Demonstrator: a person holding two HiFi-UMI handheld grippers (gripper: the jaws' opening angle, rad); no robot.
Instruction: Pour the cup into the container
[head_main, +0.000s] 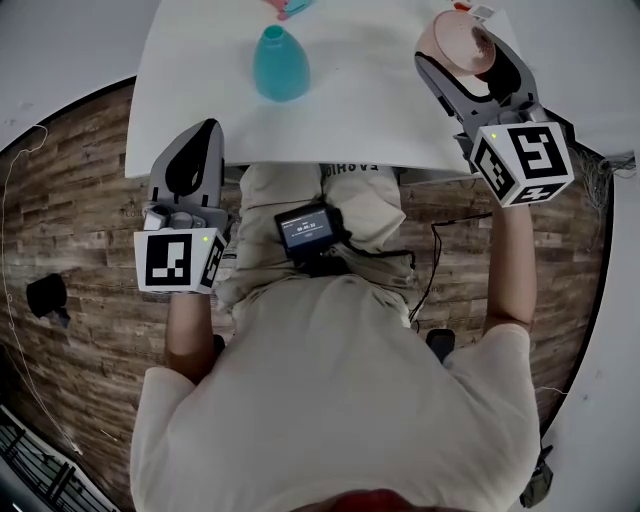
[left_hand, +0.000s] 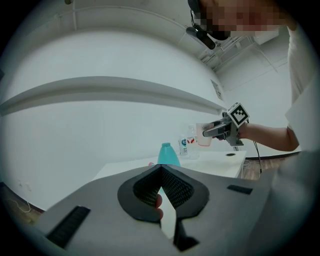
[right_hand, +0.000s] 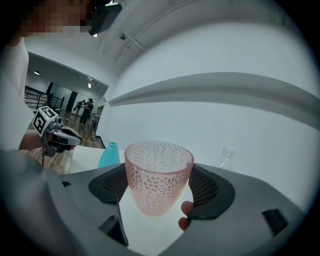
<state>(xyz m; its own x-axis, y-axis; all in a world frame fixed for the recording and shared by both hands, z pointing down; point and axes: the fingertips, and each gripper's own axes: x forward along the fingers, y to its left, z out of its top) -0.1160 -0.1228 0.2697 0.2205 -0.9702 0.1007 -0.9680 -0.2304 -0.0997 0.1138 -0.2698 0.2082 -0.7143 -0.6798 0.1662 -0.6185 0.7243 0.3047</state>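
Observation:
A pink dimpled cup (right_hand: 158, 176) stands upright between the jaws of my right gripper (right_hand: 159, 187), which is shut on its sides. In the head view the cup (head_main: 452, 38) and right gripper (head_main: 466, 52) hang over the white table's (head_main: 370, 110) right part. The teal container (head_main: 280, 64), bottle-shaped with a narrow open neck, stands on the table's left-middle, well apart from the cup. My left gripper (head_main: 206, 132) hovers at the table's front edge, shut on nothing. From the left gripper view the container (left_hand: 168, 154) is just beyond the left gripper (left_hand: 161, 170).
Clear plastic bottles (left_hand: 188, 142) stand at the table's far side behind the container; one (right_hand: 226, 156) shows beyond the cup. A pink item (head_main: 284, 9) lies at the far table edge. Wooden floor (head_main: 70, 230) surrounds the table; a white wall rises behind.

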